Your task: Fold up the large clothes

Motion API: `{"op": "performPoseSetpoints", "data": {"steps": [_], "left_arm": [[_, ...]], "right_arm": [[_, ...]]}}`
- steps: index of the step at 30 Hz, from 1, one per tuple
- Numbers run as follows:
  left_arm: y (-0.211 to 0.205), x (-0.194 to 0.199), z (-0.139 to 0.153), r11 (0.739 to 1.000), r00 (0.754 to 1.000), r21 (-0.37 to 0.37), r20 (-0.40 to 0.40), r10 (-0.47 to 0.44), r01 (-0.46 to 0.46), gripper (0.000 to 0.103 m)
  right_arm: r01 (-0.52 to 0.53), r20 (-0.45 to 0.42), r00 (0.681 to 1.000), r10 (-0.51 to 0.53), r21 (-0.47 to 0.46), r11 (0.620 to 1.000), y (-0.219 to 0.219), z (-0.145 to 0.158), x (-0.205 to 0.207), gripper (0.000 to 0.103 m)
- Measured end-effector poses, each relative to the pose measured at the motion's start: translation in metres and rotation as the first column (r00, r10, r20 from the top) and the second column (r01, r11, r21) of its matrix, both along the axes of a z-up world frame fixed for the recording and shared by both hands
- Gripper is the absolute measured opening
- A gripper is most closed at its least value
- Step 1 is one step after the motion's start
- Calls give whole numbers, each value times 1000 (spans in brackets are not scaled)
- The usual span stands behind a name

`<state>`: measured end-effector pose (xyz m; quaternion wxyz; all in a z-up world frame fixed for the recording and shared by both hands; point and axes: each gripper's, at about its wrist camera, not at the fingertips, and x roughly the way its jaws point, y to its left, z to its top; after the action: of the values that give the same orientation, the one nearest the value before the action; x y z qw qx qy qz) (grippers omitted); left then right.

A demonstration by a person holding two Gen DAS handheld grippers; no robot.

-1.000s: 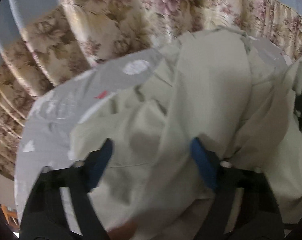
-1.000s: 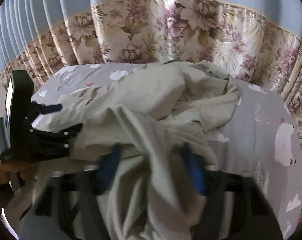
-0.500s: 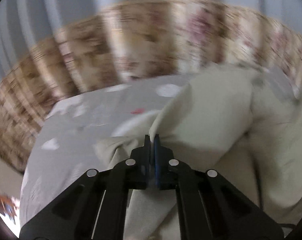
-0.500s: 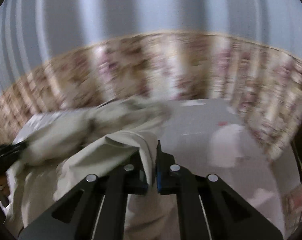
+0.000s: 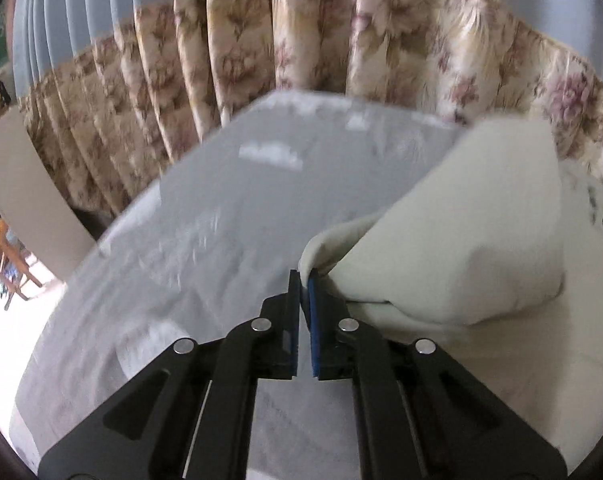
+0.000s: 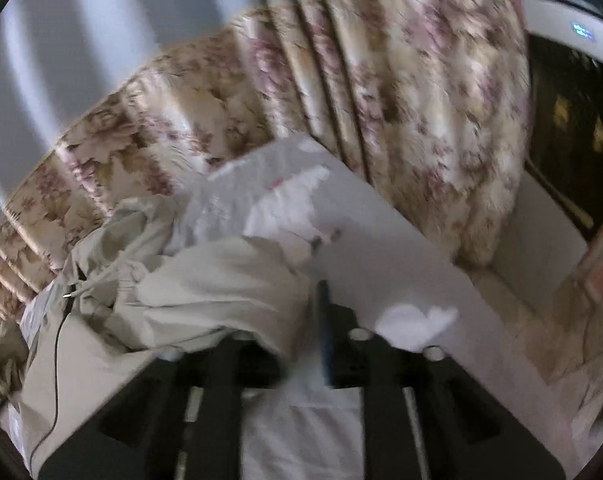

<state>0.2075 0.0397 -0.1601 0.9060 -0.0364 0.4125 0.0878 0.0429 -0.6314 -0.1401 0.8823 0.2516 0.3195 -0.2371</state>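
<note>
well, through my left wrist view my left gripper [image 5: 303,280] has just eased a touch yet pinches a soft edge of the pale green garment [image 5: 461,232], which bulges to its right over the grey printed sheet [image 5: 241,220]. from the right wrist view, my right gripper [image 6: 301,320] has just been opening; crumpled cloth drapes over one finger, grip unclear. folding has barely begun, i judge: no neat crease yet.

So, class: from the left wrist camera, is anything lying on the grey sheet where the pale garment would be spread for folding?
Nothing visible does. The grey sheet left of the pale garment shows only its white printed shapes. The flowered curtain hangs beyond the sheet's far edge.
</note>
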Motion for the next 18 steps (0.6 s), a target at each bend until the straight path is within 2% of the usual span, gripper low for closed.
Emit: {"op": "performPoseSetpoints", "data": {"steps": [1, 2, 3, 4, 7, 9, 10, 11, 14, 16, 18], "left_arm": [[5, -5, -4, 1000, 1000, -26, -11, 2, -2, 23], [12, -14, -6, 999, 1000, -45, -13, 19, -19, 32], [17, -22, -3, 998, 999, -42, -1, 37, -38, 55], [21, -31, 2, 998, 998, -34, 20, 53, -53, 71], [30, -49, 34, 999, 994, -16, 105, 41, -40, 80], [18, -48, 65, 999, 986, 33, 166, 4, -9, 81], [10, -48, 80, 998, 980, 57, 197, -15, 4, 86], [0, -46, 97, 997, 973, 76, 228, -35, 18, 88], [-20, -39, 133, 996, 955, 79, 287, -71, 50, 93], [-24, -38, 146, 996, 949, 79, 308, -70, 48, 94], [-19, -37, 151, 996, 947, 77, 314, -68, 46, 96]], "right_arm": [[13, -12, 1000, -12, 30, 999, -4, -2, -6, 58], [14, 3, 1000, -14, 37, 999, -6, 1, -15, 65], [5, 13, 1000, -6, 29, 1000, -6, 5, -23, 69], [-8, 17, 1000, 8, 10, 1000, -6, 10, -29, 73], [-111, 28, 993, 113, -68, 992, 13, 40, -29, 73], [-189, 11, 981, 191, -117, 975, 30, 62, -16, 73], [-202, 3, 979, 204, -137, 970, 36, 72, -12, 75], [-190, -21, 982, 189, -158, 969, 41, 86, -7, 81], [-176, -78, 983, 166, -149, 973, 44, 104, -1, 83], [-179, -135, 978, 156, -174, 968, 43, 107, -8, 91], [-206, -191, 966, 175, -154, 966, 36, 97, -17, 93]]}}
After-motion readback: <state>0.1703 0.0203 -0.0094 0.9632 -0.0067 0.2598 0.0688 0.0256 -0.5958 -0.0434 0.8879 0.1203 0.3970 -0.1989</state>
